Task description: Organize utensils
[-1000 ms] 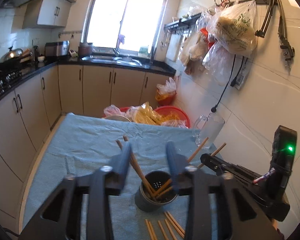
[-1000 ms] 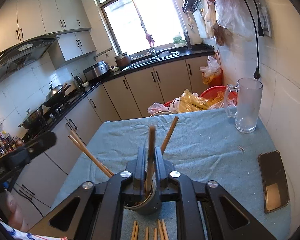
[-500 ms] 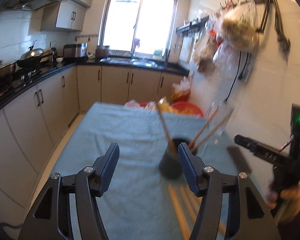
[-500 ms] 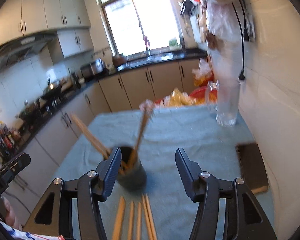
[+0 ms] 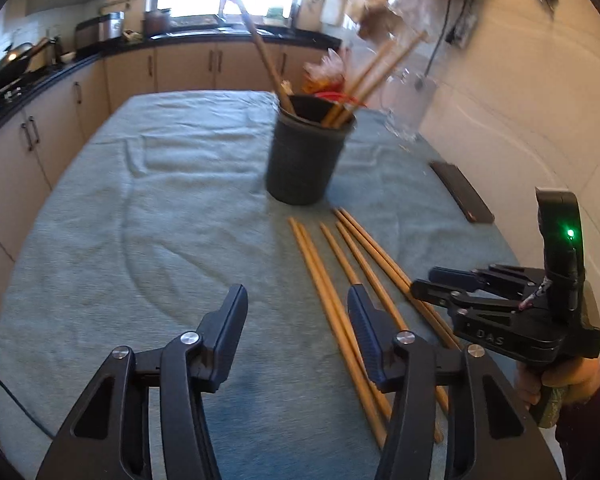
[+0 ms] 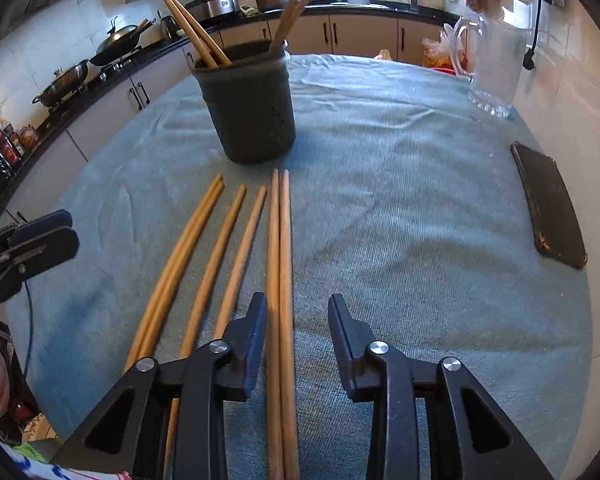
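Pick-up step: right gripper (image 6: 296, 320) is closing, unclenched, around the rightmost pair of chopsticks (image 6: 280, 264) lying on the cloth (image 6: 400, 240) near the dark holder (image 6: 248, 104). Left gripper (image 5: 296, 320) is closing on nothing, loose chopsticks just to its right. Next: clamp, lift, drop into the holder; near chopstick ends are hidden under the grippers.

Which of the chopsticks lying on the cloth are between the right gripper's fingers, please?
The touching pair farthest right in the right wrist view lies between the closing fingers; the other four chopsticks lie outside, to its left.
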